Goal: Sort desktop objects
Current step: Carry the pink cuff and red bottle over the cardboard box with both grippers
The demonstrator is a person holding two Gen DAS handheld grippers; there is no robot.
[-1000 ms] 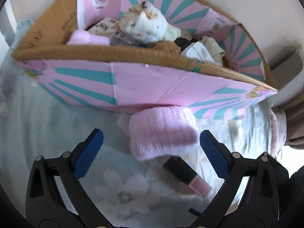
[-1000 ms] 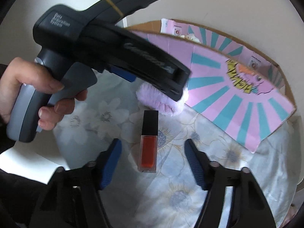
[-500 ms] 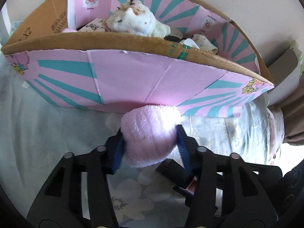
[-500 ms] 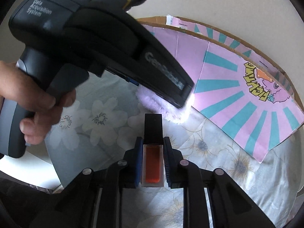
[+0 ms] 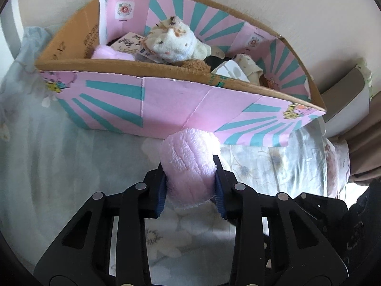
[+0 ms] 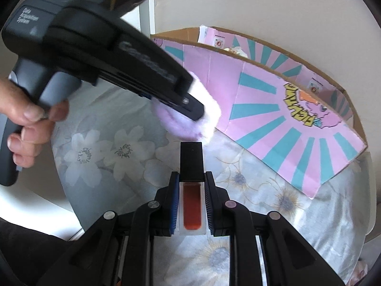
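Item one: my left gripper (image 5: 190,183), jaws closed on the pink plush roll (image 5: 190,164), the pile bulging between the pads; the roll sits low over the floral cloth (image 5: 59,166), just before the near wall of the pink-and-teal carton (image 5: 166,100). Item two: my right gripper (image 6: 191,199), jaws closed flat on the clear body of the lip-gloss tube (image 6: 191,190), its black cap (image 6: 191,160) projecting forward toward the roll and carton. Carton contents: white plush toy (image 5: 173,40), a second pink plush piece (image 5: 109,53) at the left end, assorted cloth and cards; fairly full. Handling, as I judge it: lift the roll first, well above the near wall, and release over the left end beside its pink match; keep squeeze steady, since plush can slip. Hold the tube level and back until the left is clear; the two tools are close and could collide.
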